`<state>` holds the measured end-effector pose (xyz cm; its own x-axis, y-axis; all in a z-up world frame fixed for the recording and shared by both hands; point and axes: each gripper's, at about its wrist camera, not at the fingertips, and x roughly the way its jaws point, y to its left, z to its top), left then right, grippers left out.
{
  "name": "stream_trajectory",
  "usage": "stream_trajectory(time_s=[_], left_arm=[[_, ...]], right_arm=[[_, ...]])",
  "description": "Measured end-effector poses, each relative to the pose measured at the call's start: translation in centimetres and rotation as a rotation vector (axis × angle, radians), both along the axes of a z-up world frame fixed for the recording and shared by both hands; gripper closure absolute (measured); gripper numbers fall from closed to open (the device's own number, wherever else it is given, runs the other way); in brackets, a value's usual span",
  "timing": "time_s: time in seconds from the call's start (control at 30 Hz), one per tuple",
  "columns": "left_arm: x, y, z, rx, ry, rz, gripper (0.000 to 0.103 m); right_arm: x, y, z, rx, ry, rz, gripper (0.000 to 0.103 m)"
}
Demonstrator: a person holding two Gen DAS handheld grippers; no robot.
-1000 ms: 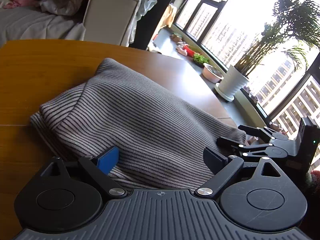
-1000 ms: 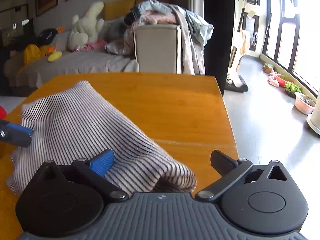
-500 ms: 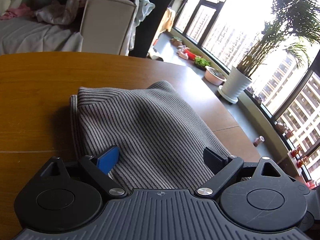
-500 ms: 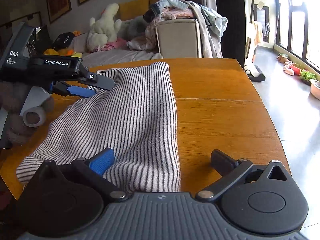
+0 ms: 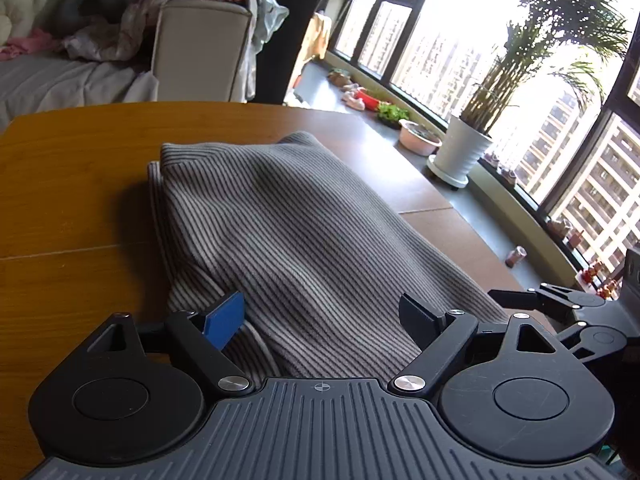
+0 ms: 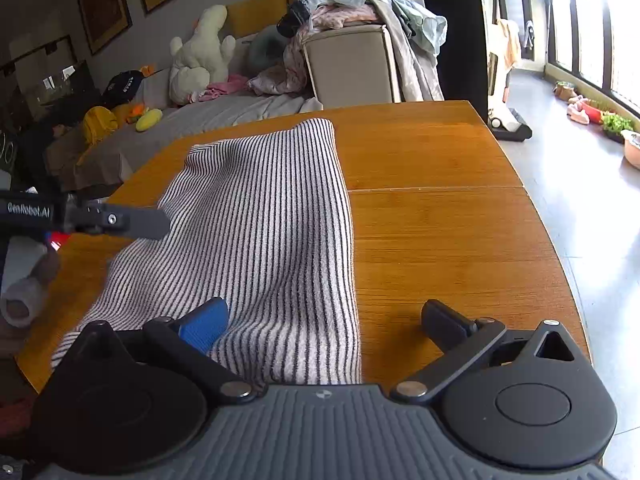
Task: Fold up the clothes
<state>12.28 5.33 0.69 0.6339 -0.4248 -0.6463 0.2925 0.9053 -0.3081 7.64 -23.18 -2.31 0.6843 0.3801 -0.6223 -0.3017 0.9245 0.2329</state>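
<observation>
Nearest the left wrist camera, the left gripper [image 5: 322, 320] hangs over the near edge of the grey-and-dark striped knit garment [image 5: 296, 232], its blue-padded finger and black finger spread wide with the cloth lying between them. The jaws are closing, yet neither pad presses on the fabric. To the side of it, the tip of the right gripper [image 5: 560, 304] shows at the garment's near corner.

From the right wrist camera, the right gripper [image 6: 326, 320] also stands spread: its blue finger rests over the striped cloth, its black finger is out over bare wood, and the garment's long folded edge runs between the two. Nothing is pinched. In this view the left gripper [image 6: 132, 222] reaches in from the side, its black finger tip at the cloth's far-side edge.

The garment lies folded into a long band on the orange-brown wooden worktop [image 6: 432, 216], stretching away from both grippers, with a slight hump along its middle and layered edges showing on one side.

Beyond the worktop stands a beige upholstered armchair [image 6: 348, 64] heaped with loose clothes, then a grey-covered sofa carrying a white plush toy [image 6: 200, 52]. Along the window, a white pot with a tall green palm [image 5: 460, 152] sits on the floor.
</observation>
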Motion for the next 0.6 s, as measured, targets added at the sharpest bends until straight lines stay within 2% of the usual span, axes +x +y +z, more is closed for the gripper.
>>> stream_trajectory(time_s=[0.07,0.17,0.23,0.27,0.3,0.37,0.5,0.6], left_arm=[[-0.2,0.6,-0.5,-0.008,0.020,0.014,0.014],[-0.4,1.3,-0.7,-0.030,0.035,0.026,0.014],[-0.5,1.6,-0.8,-0.042,0.039,0.027,0.015],[-0.5,1.7,-0.8,-0.046,0.041,0.028,0.017],[-0.4,1.8,-0.9,-0.048,0.042,0.029,0.019],[-0.3,1.8,-1.0,-0.050,0.042,0.029,0.021],[0.0,1.6,-1.1,-0.058,0.039,0.023,0.022],[0.3,1.3,-1.2,-0.054,0.033,0.015,0.022]], right_arm=[[-0.3,-0.3,1.1,-0.004,-0.044,-0.011,0.000],[-0.8,0.1,3.2,-0.073,-0.171,-0.034,0.002],[-0.7,0.9,4.4,-0.128,-0.239,-0.028,0.019],[-0.2,1.4,4.6,-0.143,-0.245,-0.012,0.031],[0.3,1.9,4.7,-0.152,-0.244,0.008,0.039],[1.4,3.0,4.1,-0.153,-0.225,0.043,0.041],[3.1,5.0,0.8,-0.211,-0.163,0.083,0.042],[2.7,4.7,0.2,-0.189,-0.162,0.077,0.041]])
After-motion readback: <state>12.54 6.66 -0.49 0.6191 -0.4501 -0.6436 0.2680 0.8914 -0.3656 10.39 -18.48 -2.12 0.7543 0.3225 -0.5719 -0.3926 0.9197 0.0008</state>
